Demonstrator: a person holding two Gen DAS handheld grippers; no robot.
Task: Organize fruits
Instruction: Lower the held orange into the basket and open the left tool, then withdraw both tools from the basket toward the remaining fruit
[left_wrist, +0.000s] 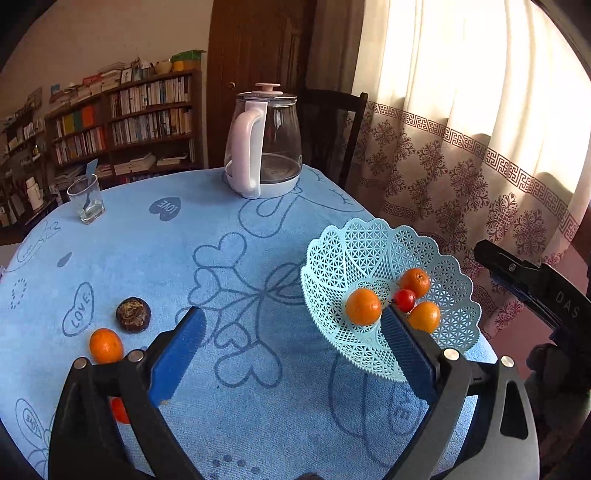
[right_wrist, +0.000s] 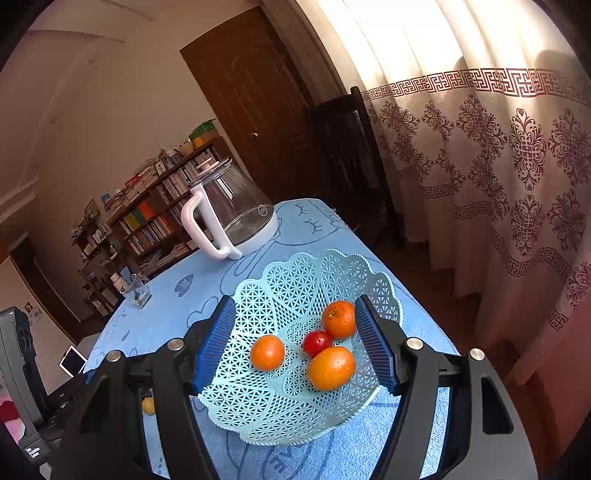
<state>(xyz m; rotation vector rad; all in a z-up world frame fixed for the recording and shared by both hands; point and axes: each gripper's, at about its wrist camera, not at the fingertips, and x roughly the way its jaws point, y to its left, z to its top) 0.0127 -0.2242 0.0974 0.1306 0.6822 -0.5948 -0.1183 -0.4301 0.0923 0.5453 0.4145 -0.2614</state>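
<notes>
A pale blue lattice basket (left_wrist: 369, 258) stands on the blue tablecloth at the right. It holds three oranges (right_wrist: 266, 352) and a small red fruit (right_wrist: 317, 341). My left gripper (left_wrist: 291, 312) is open wide above the cloth with nothing between its fingers; its right finger overlaps the basket's near rim. To its left on the cloth lie an orange (left_wrist: 106, 345) and a dark brown round fruit (left_wrist: 133, 314). Another orange-red fruit (left_wrist: 120, 410) is half hidden under the left finger. My right gripper (right_wrist: 294, 302) hovers open over the basket (right_wrist: 280, 280), its pads pressing on nothing.
A glass kettle (left_wrist: 264, 147) with a white handle stands at the table's far side, and a drinking glass (left_wrist: 85, 199) with a spoon at the far left. A dark chair (left_wrist: 332, 122) and a patterned curtain (left_wrist: 461, 166) stand beyond the table's right edge.
</notes>
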